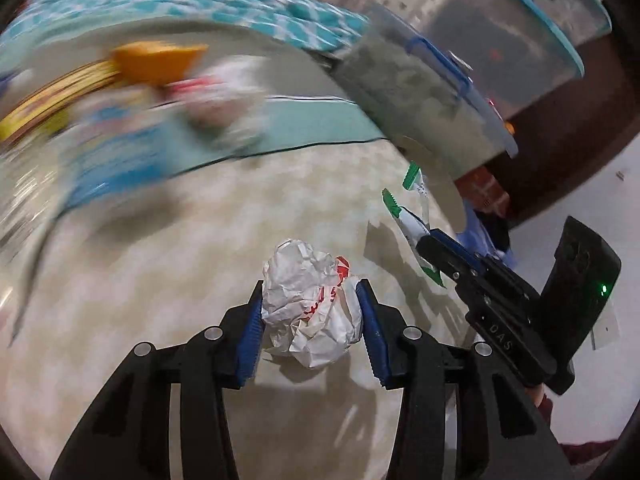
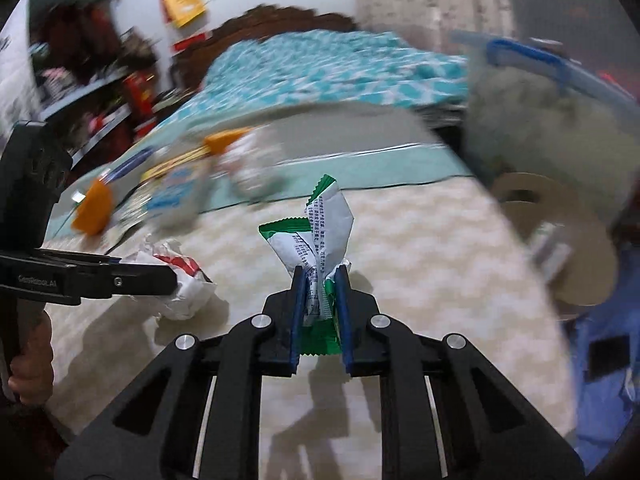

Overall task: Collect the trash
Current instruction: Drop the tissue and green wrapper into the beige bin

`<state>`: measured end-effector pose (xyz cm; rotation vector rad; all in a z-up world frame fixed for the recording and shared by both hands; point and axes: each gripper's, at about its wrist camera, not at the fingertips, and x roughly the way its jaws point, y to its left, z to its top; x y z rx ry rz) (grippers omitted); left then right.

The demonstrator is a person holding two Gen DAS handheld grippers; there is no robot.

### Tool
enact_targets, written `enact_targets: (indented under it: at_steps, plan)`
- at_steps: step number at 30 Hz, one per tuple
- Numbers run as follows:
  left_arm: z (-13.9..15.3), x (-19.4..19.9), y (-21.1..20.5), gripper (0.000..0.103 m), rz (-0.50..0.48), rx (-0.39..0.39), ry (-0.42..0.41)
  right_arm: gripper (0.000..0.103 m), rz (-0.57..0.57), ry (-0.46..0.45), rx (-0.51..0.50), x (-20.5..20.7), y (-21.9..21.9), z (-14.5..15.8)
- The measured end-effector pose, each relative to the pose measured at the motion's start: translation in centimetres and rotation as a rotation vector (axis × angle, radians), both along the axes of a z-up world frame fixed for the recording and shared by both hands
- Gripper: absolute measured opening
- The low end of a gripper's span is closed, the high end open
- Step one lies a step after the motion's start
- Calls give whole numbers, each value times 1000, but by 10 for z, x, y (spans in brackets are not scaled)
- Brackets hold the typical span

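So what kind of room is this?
Probably a bedroom: there's a bed with a teal patterned bedspread, a carved wooden headboard, and cluttered shelves by the wall.

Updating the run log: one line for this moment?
left gripper: shut on crumpled white-and-red paper wrapper | right gripper: shut on green-and-white foil wrapper

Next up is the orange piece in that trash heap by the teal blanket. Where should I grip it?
Judging loosely, since it is blurred: take the orange piece across its narrower pointed end, which juts clear of the heap, coming from above. Both grippers are full now.
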<state>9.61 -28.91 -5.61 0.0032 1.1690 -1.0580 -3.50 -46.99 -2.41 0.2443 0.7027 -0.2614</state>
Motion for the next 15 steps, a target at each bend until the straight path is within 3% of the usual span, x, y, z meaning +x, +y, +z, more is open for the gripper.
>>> enact_targets:
  at_steps: [8, 11, 14, 15]
  plan:
    - [18, -18, -174, 42, -223, 5, -91, 17, -243, -16, 94, -36, -135, -5]
    - [19, -21, -218, 44, -247, 2, -115, 18, -292, -18, 149, -40, -169, -13]
    - [16, -20, -253, 53, -234, 18, -146, 30, -331, -12, 211, -42, -193, -25]
    - [14, -18, -260, 63, -227, 22, -149, 53, -350, -22, 226, -44, -199, -28]
